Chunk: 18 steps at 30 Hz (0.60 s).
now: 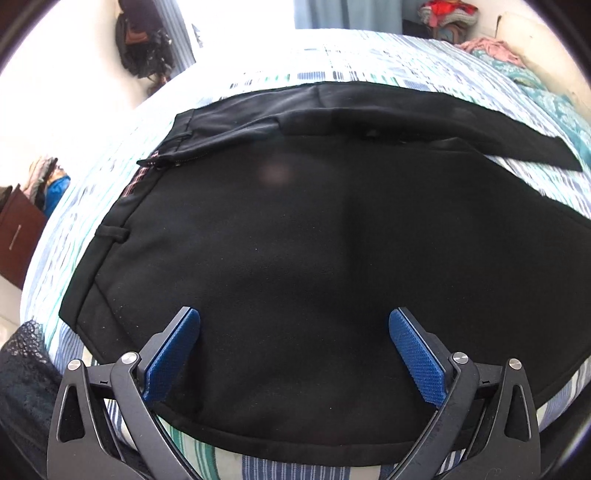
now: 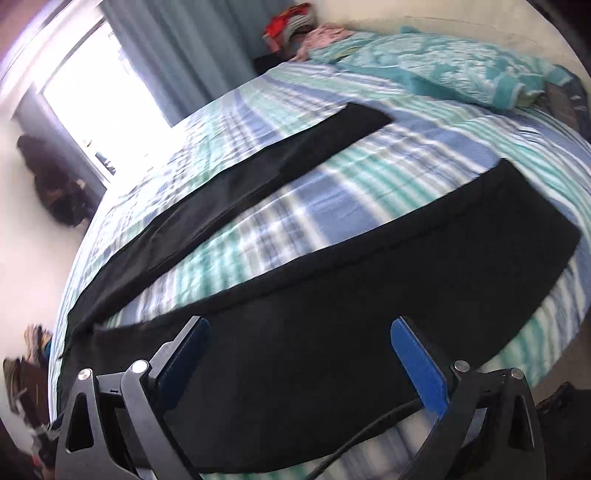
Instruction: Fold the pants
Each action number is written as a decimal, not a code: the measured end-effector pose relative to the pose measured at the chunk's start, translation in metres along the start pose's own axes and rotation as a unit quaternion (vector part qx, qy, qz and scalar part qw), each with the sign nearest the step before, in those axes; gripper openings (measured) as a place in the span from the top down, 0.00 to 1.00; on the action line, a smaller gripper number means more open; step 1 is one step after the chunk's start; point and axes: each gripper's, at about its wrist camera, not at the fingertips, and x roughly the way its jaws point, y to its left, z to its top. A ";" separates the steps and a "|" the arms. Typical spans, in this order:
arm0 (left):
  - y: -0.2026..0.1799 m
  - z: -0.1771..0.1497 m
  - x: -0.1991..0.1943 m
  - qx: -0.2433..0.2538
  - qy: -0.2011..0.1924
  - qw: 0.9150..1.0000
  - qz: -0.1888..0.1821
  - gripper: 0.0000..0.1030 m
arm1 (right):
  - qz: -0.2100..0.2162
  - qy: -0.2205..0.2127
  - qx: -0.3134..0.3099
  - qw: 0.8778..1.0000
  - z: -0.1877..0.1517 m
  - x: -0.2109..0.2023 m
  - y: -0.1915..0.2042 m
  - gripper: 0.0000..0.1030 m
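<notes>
Black pants [image 1: 295,221] lie flat on a striped bed, waistband with a belt loop to the left and the legs running off to the right. My left gripper [image 1: 294,321] hovers over the seat area near the bed's front edge, blue pads wide apart, nothing between them. In the right wrist view the two legs spread apart: the near leg [image 2: 369,295] runs under my right gripper [image 2: 300,328], the far leg [image 2: 258,177] lies further back. The right gripper stands open above the near leg with no cloth pinched.
The bedsheet [image 2: 332,177] has blue, teal and white stripes. A teal patterned blanket [image 2: 461,70] is bunched at the far right of the bed. Clothes piles [image 1: 447,14] sit by the far wall, a bright window [image 2: 99,92] behind, and a brown box [image 1: 18,236] on the floor at left.
</notes>
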 end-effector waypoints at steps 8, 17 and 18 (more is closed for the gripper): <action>0.003 -0.006 0.005 -0.008 -0.002 1.000 -0.017 0.00 | 0.043 0.071 -0.173 0.981 -0.078 0.051 0.136 0.05; 0.005 -0.002 0.011 -0.006 0.008 1.000 -0.019 0.00 | 0.010 0.050 -0.243 0.969 -0.110 0.069 0.136 0.00; 0.005 -0.001 0.012 -0.006 0.008 1.000 -0.019 0.00 | 0.011 0.048 -0.243 0.969 -0.110 0.070 0.137 0.00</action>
